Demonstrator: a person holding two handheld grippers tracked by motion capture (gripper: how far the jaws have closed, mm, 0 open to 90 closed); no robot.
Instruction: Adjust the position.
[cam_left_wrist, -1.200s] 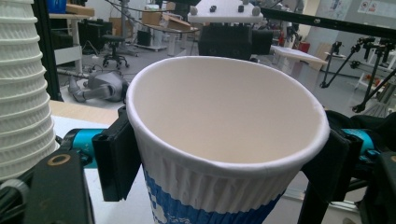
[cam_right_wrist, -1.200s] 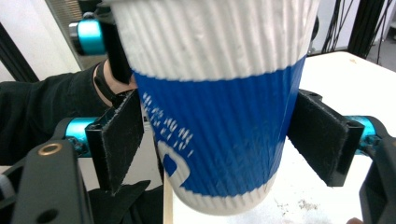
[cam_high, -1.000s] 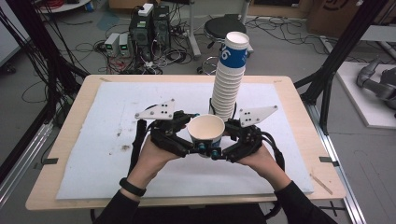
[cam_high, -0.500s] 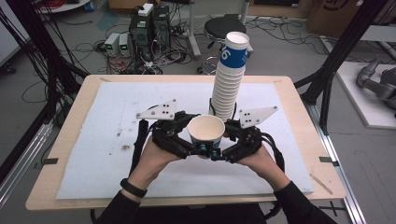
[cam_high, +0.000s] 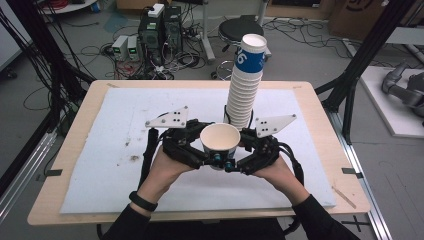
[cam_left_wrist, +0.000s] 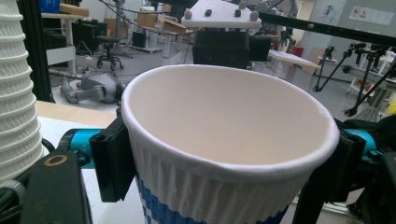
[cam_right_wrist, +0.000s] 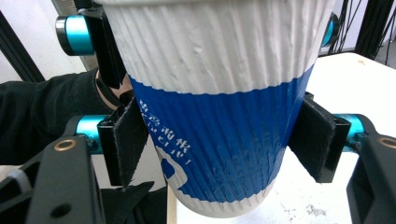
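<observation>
Both sets of fingers are on one cup, held above the table just near of the stack. My left fingers have just been closing and pinch it under the rim; my right fingers clamp the blue band. Squeeze harder and I reckon the paper wall buckles. Pull unevenly and it could twist loose or knock the stack.
</observation>
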